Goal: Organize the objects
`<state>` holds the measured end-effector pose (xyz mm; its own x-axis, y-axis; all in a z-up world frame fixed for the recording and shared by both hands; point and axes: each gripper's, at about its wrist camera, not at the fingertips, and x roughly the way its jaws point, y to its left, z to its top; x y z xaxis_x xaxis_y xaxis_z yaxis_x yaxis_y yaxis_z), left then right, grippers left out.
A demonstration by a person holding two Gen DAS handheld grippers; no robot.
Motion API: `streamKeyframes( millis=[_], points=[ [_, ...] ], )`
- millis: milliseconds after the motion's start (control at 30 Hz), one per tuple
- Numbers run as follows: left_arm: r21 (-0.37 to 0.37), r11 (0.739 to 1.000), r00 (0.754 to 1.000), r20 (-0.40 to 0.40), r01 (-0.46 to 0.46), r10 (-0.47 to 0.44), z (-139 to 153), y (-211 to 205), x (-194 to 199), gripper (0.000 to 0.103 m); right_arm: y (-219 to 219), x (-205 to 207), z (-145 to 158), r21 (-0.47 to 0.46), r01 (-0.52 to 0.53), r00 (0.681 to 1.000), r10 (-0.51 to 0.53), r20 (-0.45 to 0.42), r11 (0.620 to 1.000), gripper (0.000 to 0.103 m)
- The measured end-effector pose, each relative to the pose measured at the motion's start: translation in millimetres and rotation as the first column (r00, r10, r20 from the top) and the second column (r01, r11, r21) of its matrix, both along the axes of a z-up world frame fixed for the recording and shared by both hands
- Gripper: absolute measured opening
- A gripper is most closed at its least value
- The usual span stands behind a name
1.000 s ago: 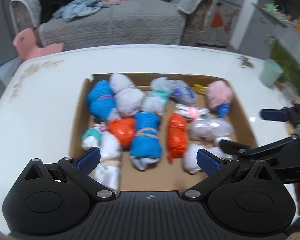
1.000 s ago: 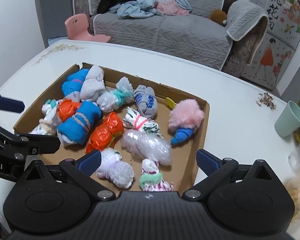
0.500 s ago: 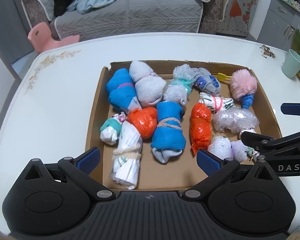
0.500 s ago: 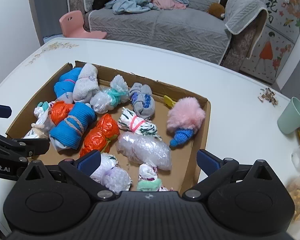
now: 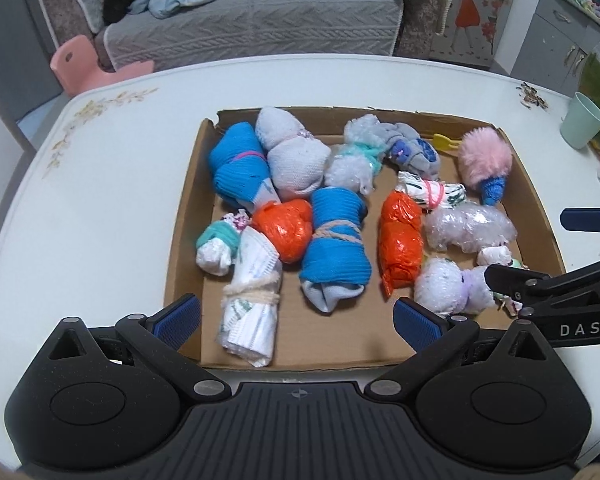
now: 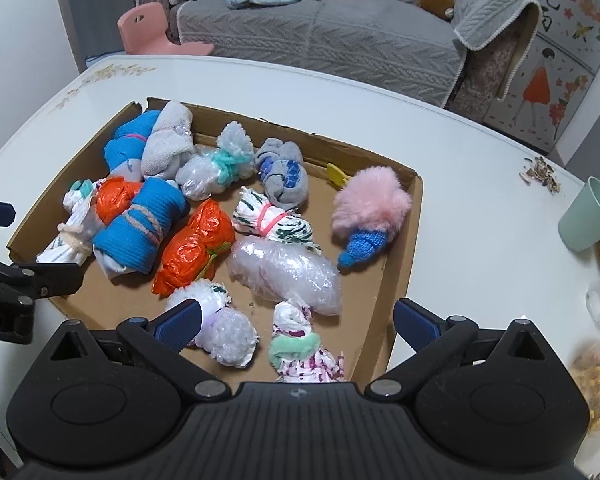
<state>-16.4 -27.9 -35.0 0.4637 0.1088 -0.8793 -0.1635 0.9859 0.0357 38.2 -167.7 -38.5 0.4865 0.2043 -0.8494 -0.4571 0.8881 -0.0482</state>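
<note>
A shallow cardboard tray [image 5: 187, 216] [image 6: 404, 248] on the white table holds several tied bundles: blue rolls [image 5: 336, 240] [image 6: 139, 232], orange bags [image 5: 400, 236] [image 6: 195, 248], a grey sock roll [image 5: 291, 156], bubble-wrap bundles [image 5: 468, 228] [image 6: 283, 272], a white roll tied with string [image 5: 251, 300] and a pink fluffy toy [image 5: 484, 160] [image 6: 372, 204]. My left gripper [image 5: 295, 318] is open and empty above the tray's near edge. My right gripper [image 6: 295, 322] is open and empty above the tray's near right corner; it also shows in the left wrist view [image 5: 548, 248].
A mint cup [image 5: 582, 126] [image 6: 590, 216] stands on the table to the right of the tray, with seed husks [image 6: 540, 172] beyond it. A grey sofa [image 5: 255, 20] with clothes and a pink stool [image 5: 79, 60] stand behind the table. Snack bags [image 6: 596, 360] lie at the right edge.
Both grippers have pulled back and up from the tray, so more of the table and tray shows. Both stay open and empty; the bundles have not moved.
</note>
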Motion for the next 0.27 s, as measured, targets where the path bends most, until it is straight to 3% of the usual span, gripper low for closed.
streamKeyframes(
  millis=[267],
  points=[
    [0.002,0.999,0.999,0.013,0.036,-0.036,2.7,-8.5,-0.4,0.102,-0.1,0.3,0.2,0.004,-0.010,1.000,0.010,-0.003,1.000,0.102]
  ],
)
